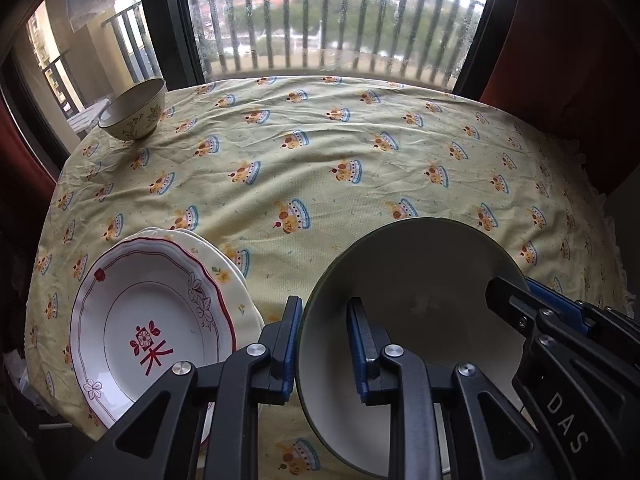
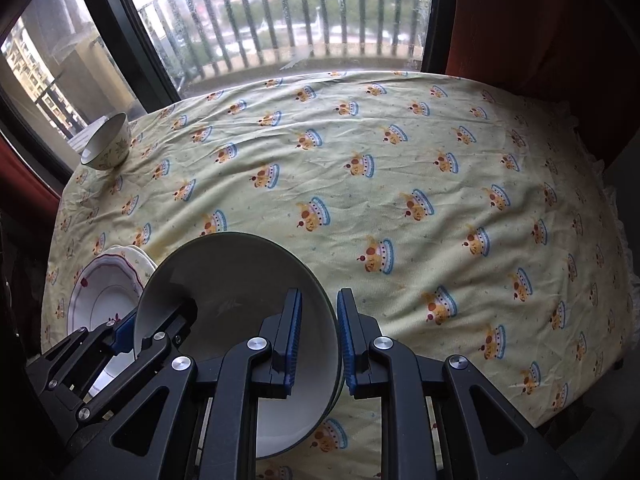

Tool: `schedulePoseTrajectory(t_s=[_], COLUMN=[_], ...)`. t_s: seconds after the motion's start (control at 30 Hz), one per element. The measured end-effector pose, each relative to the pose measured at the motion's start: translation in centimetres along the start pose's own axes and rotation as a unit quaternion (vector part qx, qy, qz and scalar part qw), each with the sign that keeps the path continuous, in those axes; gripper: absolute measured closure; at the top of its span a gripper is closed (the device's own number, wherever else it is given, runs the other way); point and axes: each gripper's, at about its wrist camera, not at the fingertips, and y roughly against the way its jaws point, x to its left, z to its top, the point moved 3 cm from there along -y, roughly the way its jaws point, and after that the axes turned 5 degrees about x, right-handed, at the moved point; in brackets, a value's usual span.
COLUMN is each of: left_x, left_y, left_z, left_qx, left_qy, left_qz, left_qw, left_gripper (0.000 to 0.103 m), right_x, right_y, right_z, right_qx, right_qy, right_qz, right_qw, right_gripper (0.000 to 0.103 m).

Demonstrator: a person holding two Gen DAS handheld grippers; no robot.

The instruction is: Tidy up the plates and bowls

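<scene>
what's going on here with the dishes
A person is tidying dishes with two handheld grippers. Both the left gripper and the right gripper are clamped on opposite sides of the rim of a large green-rimmed bowl, holding it over the tablecloth. Beside it on the left lies a stack of plates, a red-patterned one on top. A small floral bowl stands at the far left corner near the window.

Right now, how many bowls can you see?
2. The big bowl is at the near edge, held by both tongs. The flowered bowl sits at the far left corner by the window. The plate stack could hide another.
</scene>
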Motion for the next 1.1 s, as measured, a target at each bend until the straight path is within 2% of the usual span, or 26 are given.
schedulePoseTrajectory(t_s=[0.27,0.47,0.67,0.73,0.9,0.97,1.03,1.1], left_x=[-0.4,-0.1,-0.2,-0.2,-0.2,-0.3,-0.3,-0.1], left_y=[-1.1,-2.1,-2.1,-2.1,-1.2,-0.7,-0.2,0.2], left_z=[-0.6,-1.1,-1.0,-1.0,-1.3,-1.3,-1.2,-1.0], left_qx=[0.008,0.021,0.012,0.016,0.012,0.008,0.003,0.005], left_qy=[-0.01,0.0,-0.003,-0.004,-0.011,-0.011,-0.014,-0.015], left_qz=[0.017,0.016,0.02,0.018,0.02,0.011,0.004,-0.003], left_qw=[0.9998,0.9997,0.9997,0.9997,0.9997,0.9998,0.9999,0.9999], left_gripper=[0.082,0.082,0.082,0.082,0.076,0.07,0.063,0.055], right_x=[-0.6,-0.6,-0.4,-0.3,-0.1,0.1,0.3,0.7], right_y=[-1.6,-2.7,-2.8,-2.8,-2.3,-2.0,-1.5,-0.9], right_z=[-0.7,-1.0,-1.0,-1.0,-1.3,-1.3,-1.3,-1.2], right_qx=[0.019,0.029,0.019,0.019,0.012,0.007,0.001,-0.006], right_qy=[-0.009,-0.011,-0.003,-0.005,0.003,0.004,0.005,0.005], right_qz=[0.003,0.006,-0.002,0.003,0.007,0.009,0.011,0.016], right_qw=[1.0,0.999,1.0,1.0,1.0,1.0,1.0,1.0], right_gripper=[0.081,0.081,0.081,0.078,0.078,0.074,0.066,0.052])
